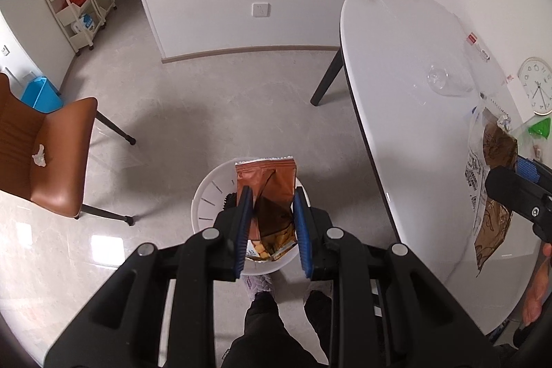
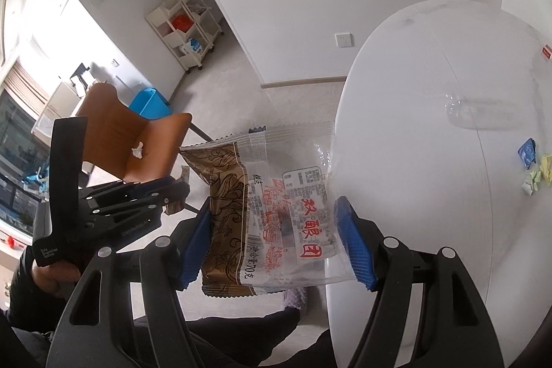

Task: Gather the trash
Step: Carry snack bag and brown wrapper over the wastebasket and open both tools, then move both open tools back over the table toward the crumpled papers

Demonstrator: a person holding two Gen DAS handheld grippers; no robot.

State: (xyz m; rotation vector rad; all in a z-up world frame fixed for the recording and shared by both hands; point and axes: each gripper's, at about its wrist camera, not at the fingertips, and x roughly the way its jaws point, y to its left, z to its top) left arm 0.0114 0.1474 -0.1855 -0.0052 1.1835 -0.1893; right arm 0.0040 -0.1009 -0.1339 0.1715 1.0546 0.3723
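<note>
Pale stone flooring fills the left wrist view, where a white wastebasket (image 1: 210,199) stands on the floor beside an oval white table (image 1: 396,92). Directly above the basket, the left gripper (image 1: 272,226) pinches a brown snack wrapper (image 1: 267,185) between its blue pads. A crumpled tissue (image 1: 38,156) lies on the seat of a brown chair (image 1: 51,161) at left; a clear glass (image 1: 445,80) lies tipped on the table.

From the right wrist view, the right gripper (image 2: 272,244) clamps a clear-and-brown food packet (image 2: 276,212) printed in red, its pads pressing both edges, held in the air at the table's (image 2: 431,195) rim. Small blue, yellow and green paper scraps (image 2: 534,168) sit apart on the tabletop. The left gripper (image 2: 172,192) appears at left, gripped by a hand (image 2: 51,271).
</note>
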